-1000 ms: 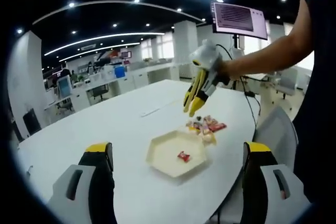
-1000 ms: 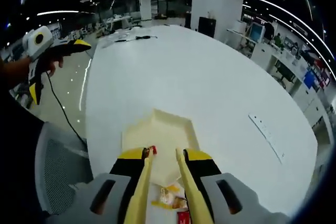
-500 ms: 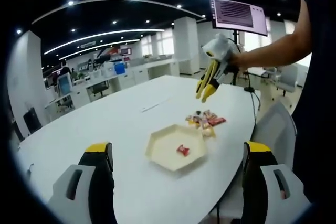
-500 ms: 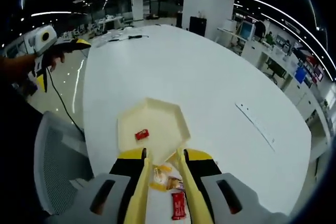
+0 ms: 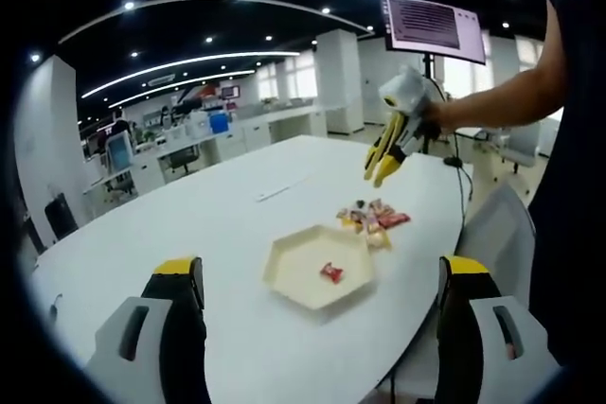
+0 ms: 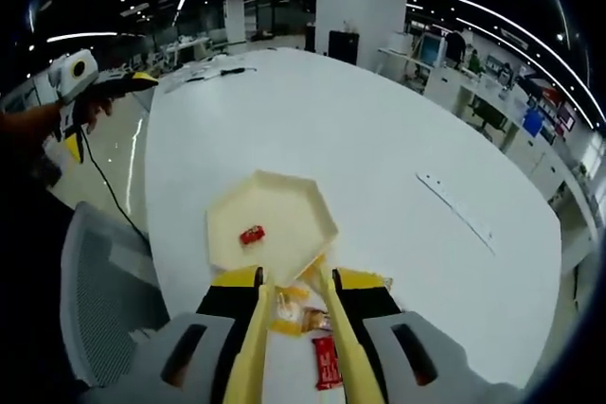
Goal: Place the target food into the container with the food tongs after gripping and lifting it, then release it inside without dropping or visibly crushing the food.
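One tray (image 6: pixel 284 201), one snack (image 6: pixel 251 235) inside, one tongs (image 6: pixel 327 328).

Open-plan office, dark ceiling with long curved light strips (image 5: pixel 180 68) and small round spotlights. Large white oval table (image 6: pixel 379 149) up front, glossy top. Grey mesh chair (image 6: pixel 104 300) at its edge. White square column (image 6: pixel 347 2) beyond the table; another column (image 5: pixel 339 82) near bright windows (image 5: pixel 294 82). Rows of white desks (image 5: pixel 204 144) with monitors and office chairs (too small to detail). A screen on a stand (image 5: pixel 434 26) shows text lines. Pale shiny floor (image 6: pixel 118 153) reflects the lights.
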The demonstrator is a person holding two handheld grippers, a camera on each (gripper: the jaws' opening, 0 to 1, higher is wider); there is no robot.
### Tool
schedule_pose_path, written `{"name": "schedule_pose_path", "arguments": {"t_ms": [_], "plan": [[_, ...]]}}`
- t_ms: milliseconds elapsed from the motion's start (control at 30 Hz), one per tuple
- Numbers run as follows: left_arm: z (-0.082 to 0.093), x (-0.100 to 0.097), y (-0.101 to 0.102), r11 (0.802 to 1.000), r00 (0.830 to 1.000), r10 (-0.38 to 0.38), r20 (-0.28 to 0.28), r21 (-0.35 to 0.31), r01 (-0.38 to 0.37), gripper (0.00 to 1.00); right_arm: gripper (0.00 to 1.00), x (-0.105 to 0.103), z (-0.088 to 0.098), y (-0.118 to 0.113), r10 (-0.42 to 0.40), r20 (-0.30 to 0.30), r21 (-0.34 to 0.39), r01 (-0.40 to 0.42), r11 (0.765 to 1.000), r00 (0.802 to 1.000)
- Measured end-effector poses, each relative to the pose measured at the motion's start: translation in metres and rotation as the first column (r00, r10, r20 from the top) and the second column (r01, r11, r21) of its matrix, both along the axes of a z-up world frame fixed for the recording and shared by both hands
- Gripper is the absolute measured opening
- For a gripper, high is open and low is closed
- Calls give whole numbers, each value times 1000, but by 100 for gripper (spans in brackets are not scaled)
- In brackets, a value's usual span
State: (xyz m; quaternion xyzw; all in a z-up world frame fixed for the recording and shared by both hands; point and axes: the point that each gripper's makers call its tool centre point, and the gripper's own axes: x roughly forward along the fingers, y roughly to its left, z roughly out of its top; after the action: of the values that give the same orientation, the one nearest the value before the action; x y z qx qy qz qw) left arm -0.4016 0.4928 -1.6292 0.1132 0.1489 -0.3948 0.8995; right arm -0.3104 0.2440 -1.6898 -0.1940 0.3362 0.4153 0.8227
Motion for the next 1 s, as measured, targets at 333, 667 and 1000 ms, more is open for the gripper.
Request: {"name": "schedule_pose_path", "arguments": {"t_ms": [333, 667, 1000], "plan": [[-3, -2, 2, 1000, 1000, 17, -7, -1, -17, 99, 28, 3, -18, -4, -29, 11, -20, 30, 999, 1000], [-5, -5, 5, 999, 999, 40, -20, -13, -41, 99, 28, -3, -53, -6, -71, -31, -16, 71, 997, 997], [-10, -7, 6, 999, 999, 43, -32, 2, -43, 99, 28, -7, -81, -5, -94, -63, -27, 93, 995, 994]]}}
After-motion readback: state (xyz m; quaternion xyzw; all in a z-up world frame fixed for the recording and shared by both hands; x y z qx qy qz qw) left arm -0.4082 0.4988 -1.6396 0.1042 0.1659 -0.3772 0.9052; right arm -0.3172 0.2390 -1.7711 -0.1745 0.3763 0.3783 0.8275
